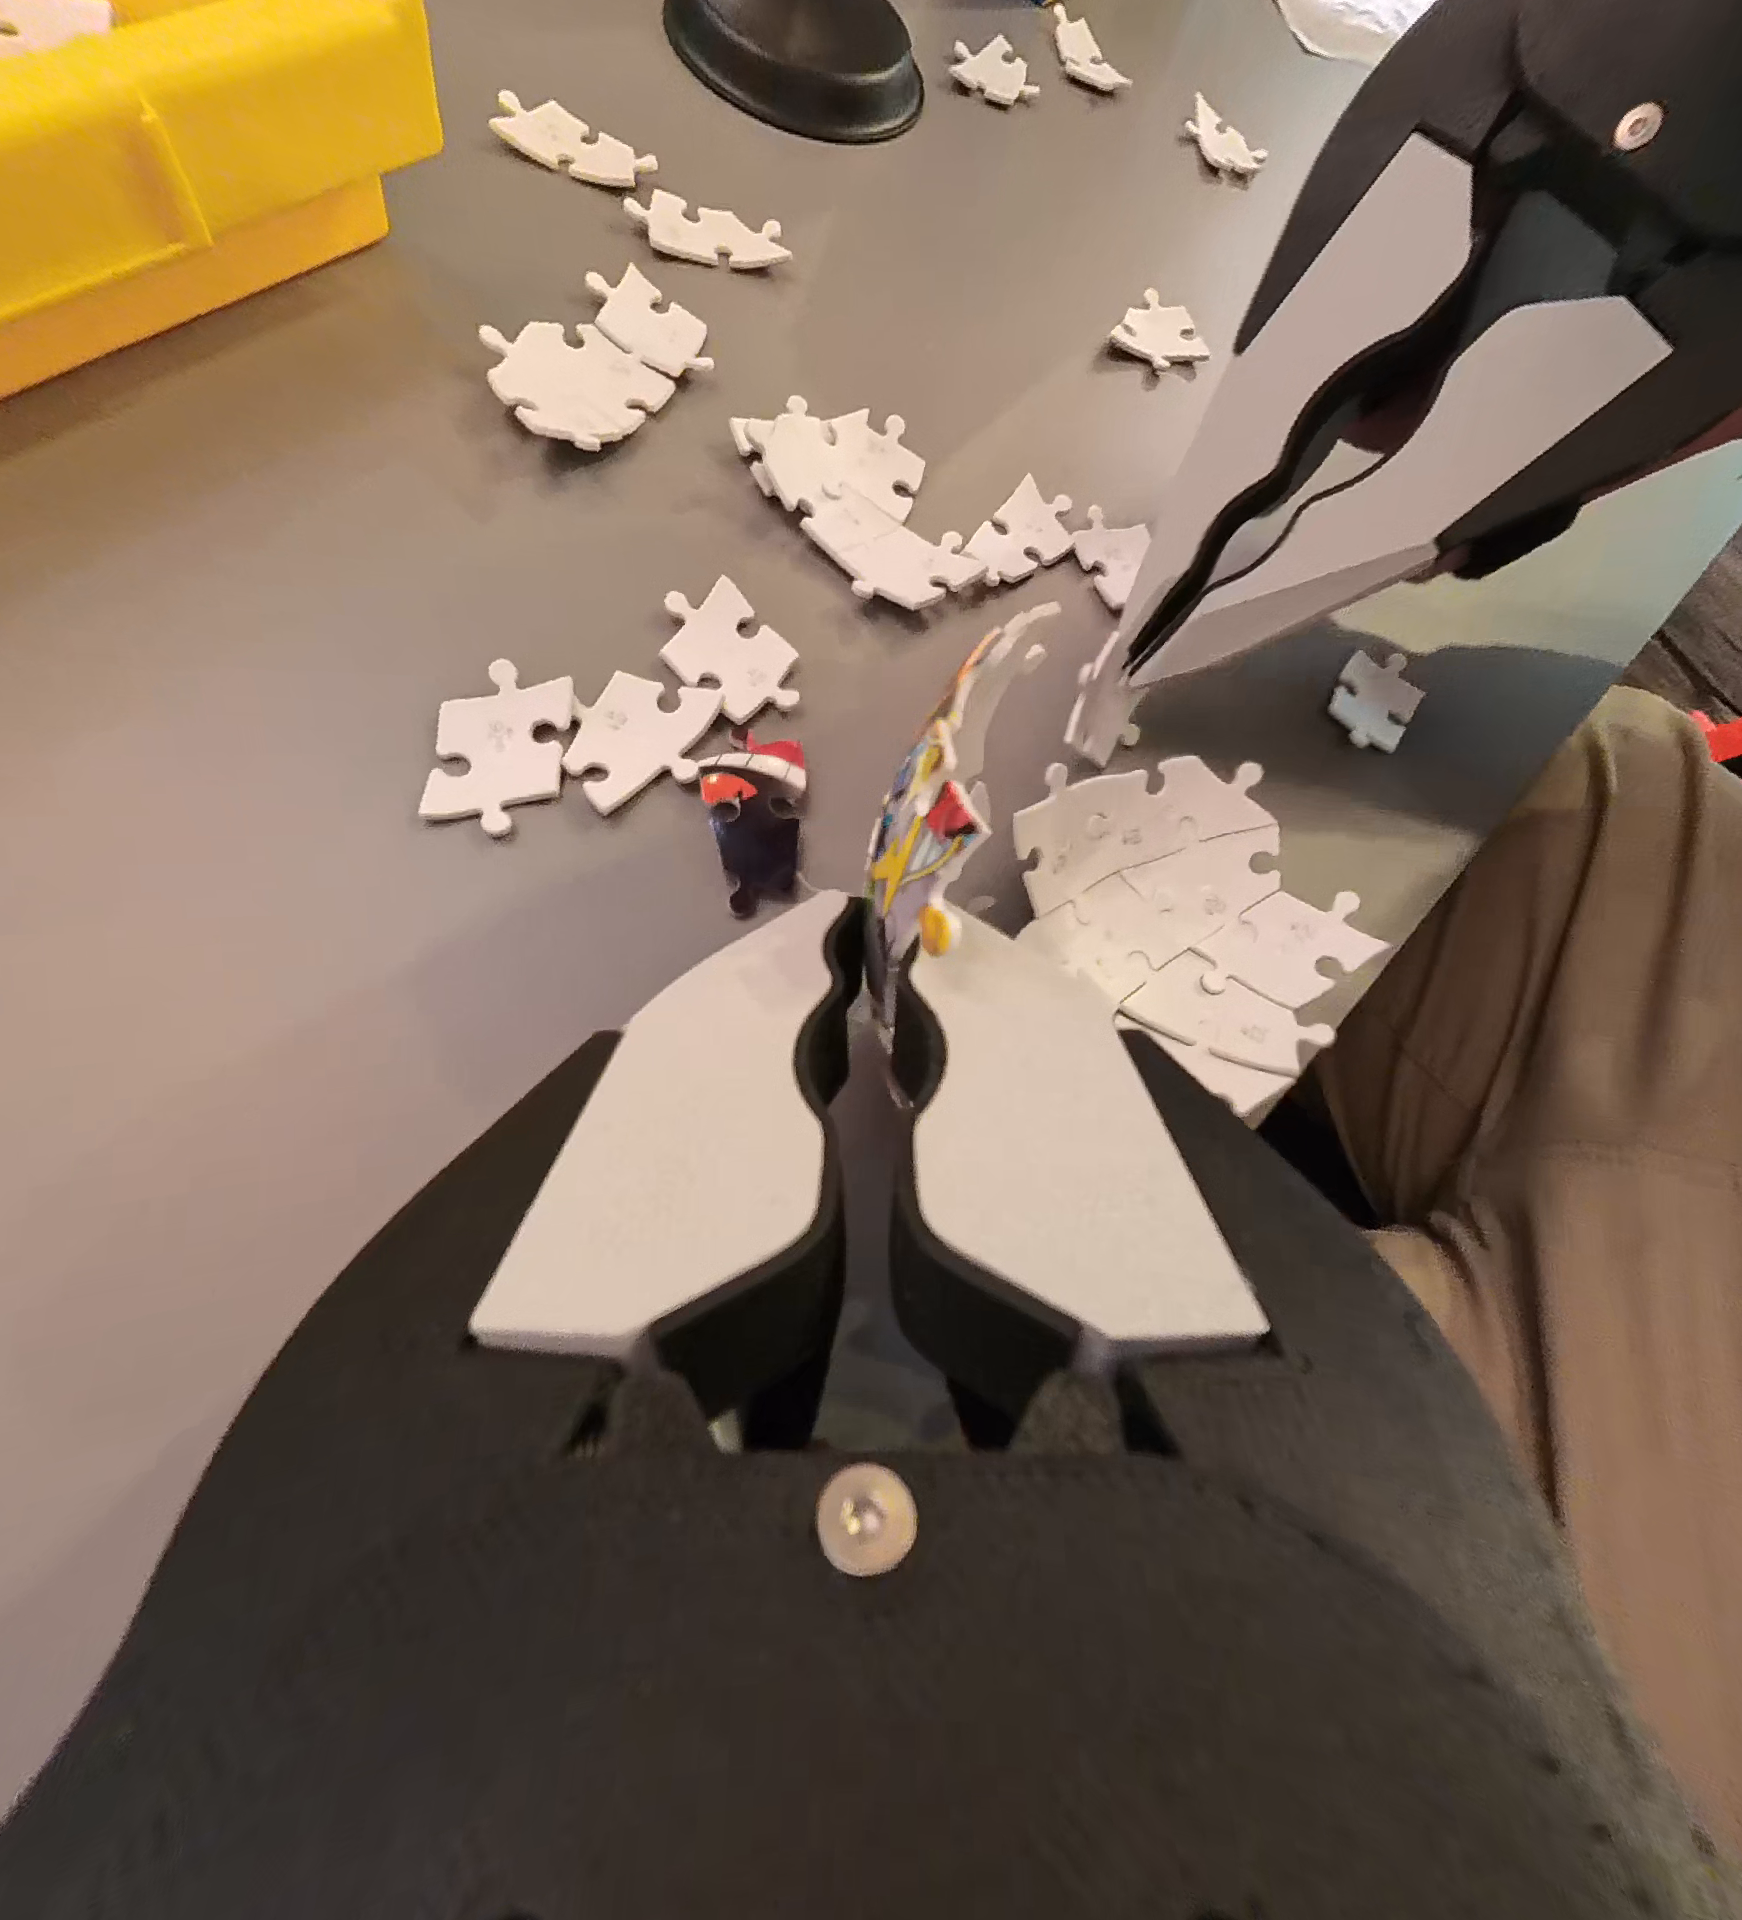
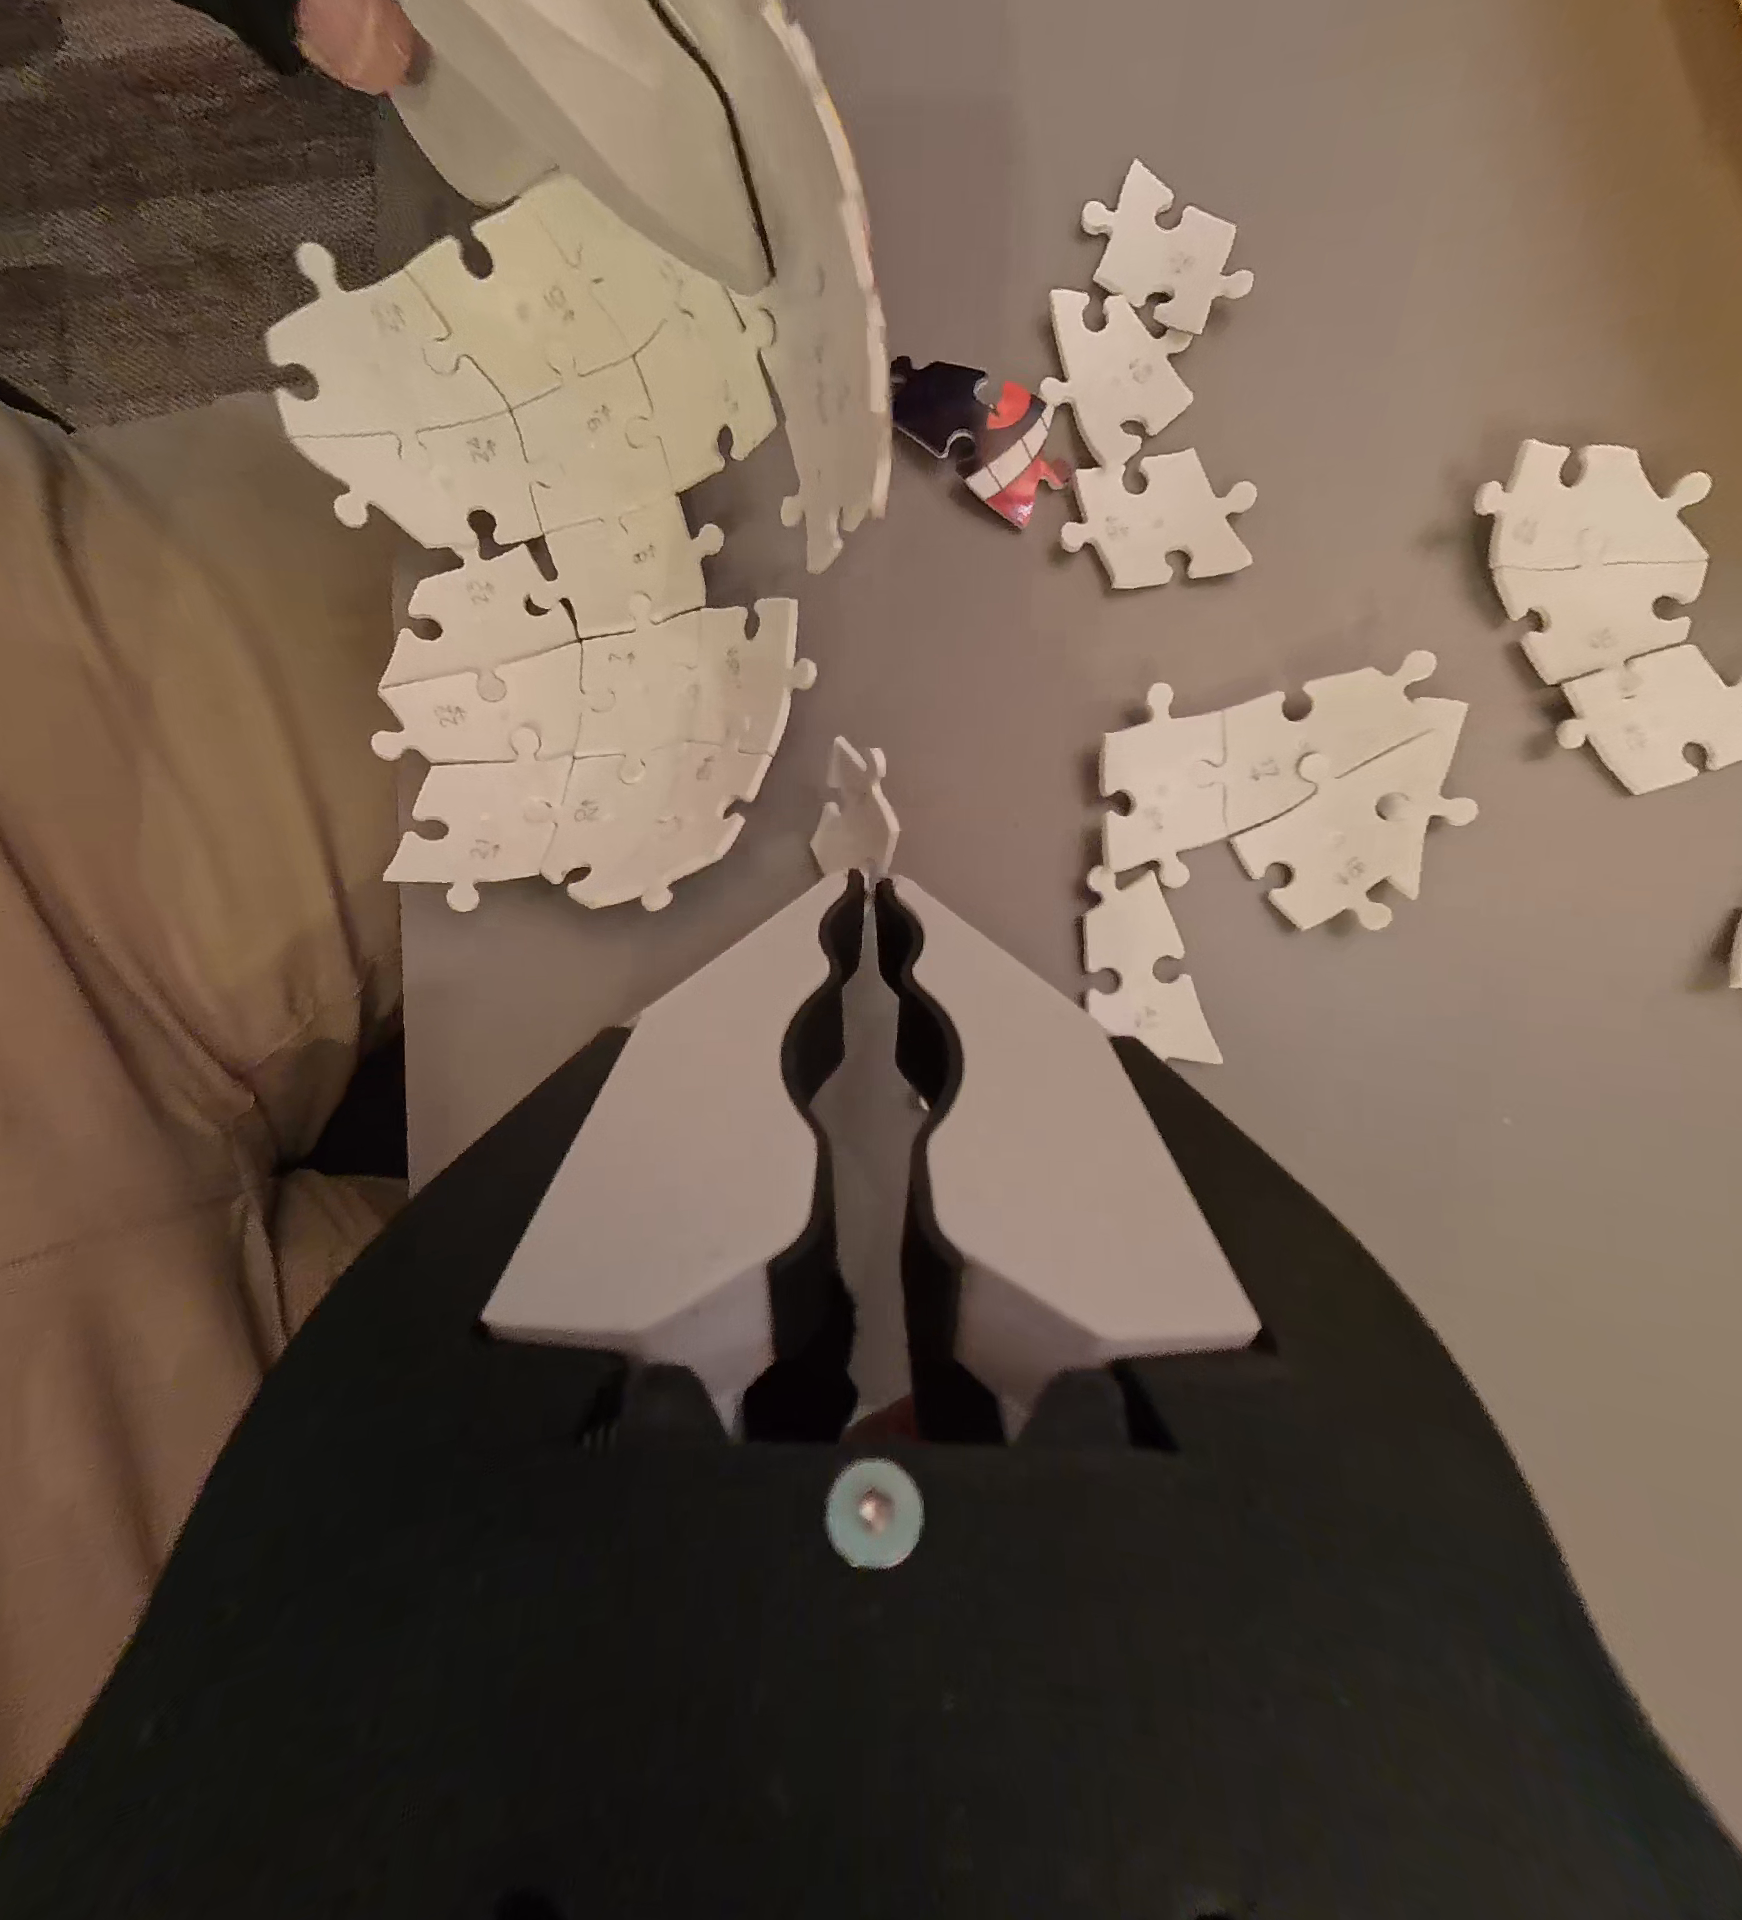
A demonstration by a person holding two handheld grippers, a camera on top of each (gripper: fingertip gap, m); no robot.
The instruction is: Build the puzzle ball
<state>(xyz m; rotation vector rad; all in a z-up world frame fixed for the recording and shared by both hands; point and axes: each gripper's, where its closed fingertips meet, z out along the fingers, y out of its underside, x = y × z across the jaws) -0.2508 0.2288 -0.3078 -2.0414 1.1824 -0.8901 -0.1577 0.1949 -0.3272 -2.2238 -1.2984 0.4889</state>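
The left claw (image 1: 882, 935) is pinching the lower end of a curved, printed strip of joined puzzle pieces (image 1: 934, 790), which is standing up ahead of its tips. The right claw (image 2: 867, 883) is gripping a single white piece (image 2: 856, 805) by its edge, held above the grey tabletop (image 2: 1366, 1247) and angling down toward the strip. Both look light, thin and stiff; the strip's joints seem likely to pop apart, so gripping near a seam is probably safest.

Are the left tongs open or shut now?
Shut. The left tongs clamp a curved strip of joined puzzle pieces, which stands on edge between their tips, printed side showing.
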